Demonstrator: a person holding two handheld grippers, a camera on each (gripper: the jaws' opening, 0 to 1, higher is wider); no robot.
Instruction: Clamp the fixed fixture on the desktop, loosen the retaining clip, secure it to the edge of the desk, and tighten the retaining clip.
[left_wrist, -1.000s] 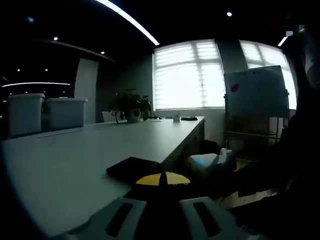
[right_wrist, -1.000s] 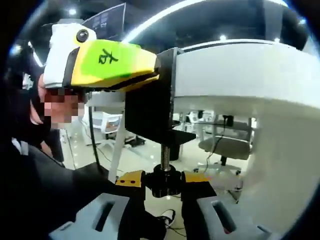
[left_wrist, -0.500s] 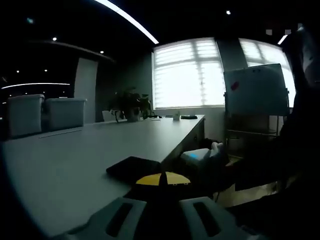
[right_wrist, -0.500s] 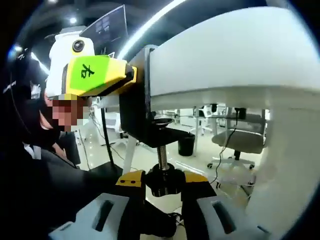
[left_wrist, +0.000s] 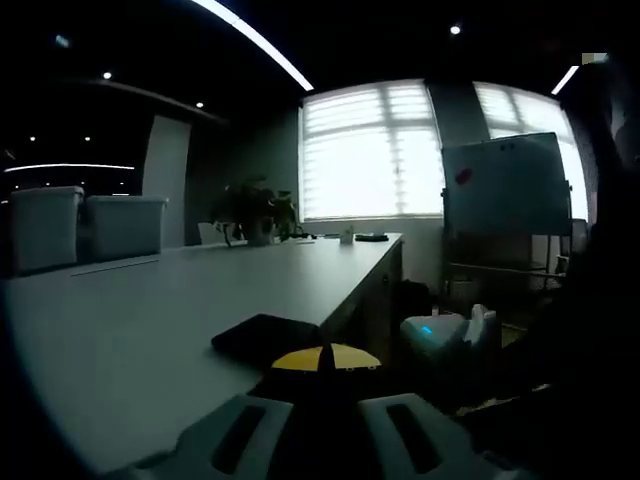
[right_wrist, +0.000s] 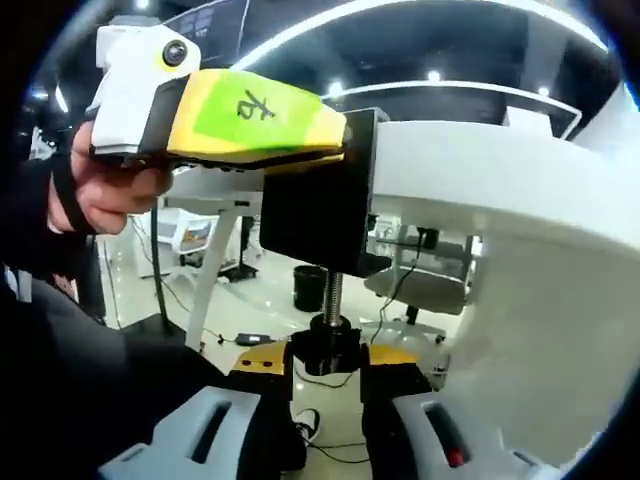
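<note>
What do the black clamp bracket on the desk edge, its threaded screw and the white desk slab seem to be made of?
Black clamp bracket: probably painted or coated metal, matte, flat-faced with sharp bends. Threaded screw: bare steel by its look, grey with a glint on the threads. White desk slab: likely laminate or painted board, smooth and uniform with a rounded edge; the core is not visible.

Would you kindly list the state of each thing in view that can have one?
Black clamp fixture: hooked over the desk edge.
Screw knob: under the desk, between the right tool's jaws.
Left tool: hand-held, jaws on the fixture's top.
Blinds: lowered, daylight coming through.
</note>
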